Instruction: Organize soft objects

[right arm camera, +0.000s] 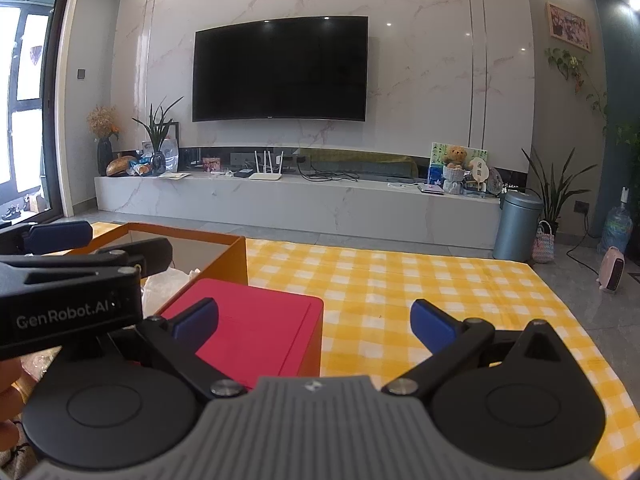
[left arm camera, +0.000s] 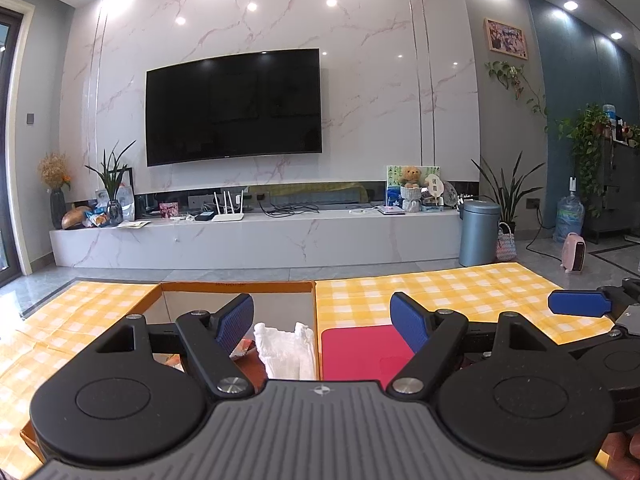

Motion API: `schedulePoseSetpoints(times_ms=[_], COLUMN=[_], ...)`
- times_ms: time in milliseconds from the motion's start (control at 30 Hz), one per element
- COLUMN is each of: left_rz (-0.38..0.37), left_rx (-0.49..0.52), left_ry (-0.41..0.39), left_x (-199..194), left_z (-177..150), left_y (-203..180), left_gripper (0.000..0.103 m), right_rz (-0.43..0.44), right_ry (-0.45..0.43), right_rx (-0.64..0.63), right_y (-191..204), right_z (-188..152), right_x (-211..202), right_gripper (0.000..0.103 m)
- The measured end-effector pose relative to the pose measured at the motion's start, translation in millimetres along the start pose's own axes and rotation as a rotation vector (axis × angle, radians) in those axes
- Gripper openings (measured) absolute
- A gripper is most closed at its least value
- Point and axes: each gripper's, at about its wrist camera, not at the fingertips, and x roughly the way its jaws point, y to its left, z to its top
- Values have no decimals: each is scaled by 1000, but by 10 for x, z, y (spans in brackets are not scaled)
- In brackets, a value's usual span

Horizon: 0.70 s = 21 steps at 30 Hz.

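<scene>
An orange open box (left arm camera: 264,287) stands on the yellow checked cloth (left arm camera: 460,292). A white soft item (left arm camera: 285,350) lies inside it, below and between my left gripper's fingers. My left gripper (left arm camera: 323,320) is open and empty above the box. A red flat box (left arm camera: 360,346) lies right of the orange box; it also shows in the right wrist view (right arm camera: 256,328). My right gripper (right arm camera: 314,322) is open and empty above the red box's right edge. The orange box (right arm camera: 224,256) and white soft material (right arm camera: 168,284) show at left there.
The other gripper shows at the right edge of the left wrist view (left arm camera: 580,304) and at left of the right wrist view (right arm camera: 72,280). Beyond the table are a TV console (left arm camera: 256,240), a blue bin (left arm camera: 478,232) and a pink heater (left arm camera: 574,252).
</scene>
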Motion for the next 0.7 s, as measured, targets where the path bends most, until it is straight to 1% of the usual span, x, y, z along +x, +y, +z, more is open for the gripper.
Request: schedulePoseSetpoints(times_ms=[700], left_rz=[-14], left_rx=[-13], left_ry=[42], left_x=[50], left_z=[-43], left_y=[29], left_gripper=[91], right_rz=[-1], right_ry=[18], right_rx=[-8], right_y=[29], right_z=[19], right_x=[54], right_gripper=[100])
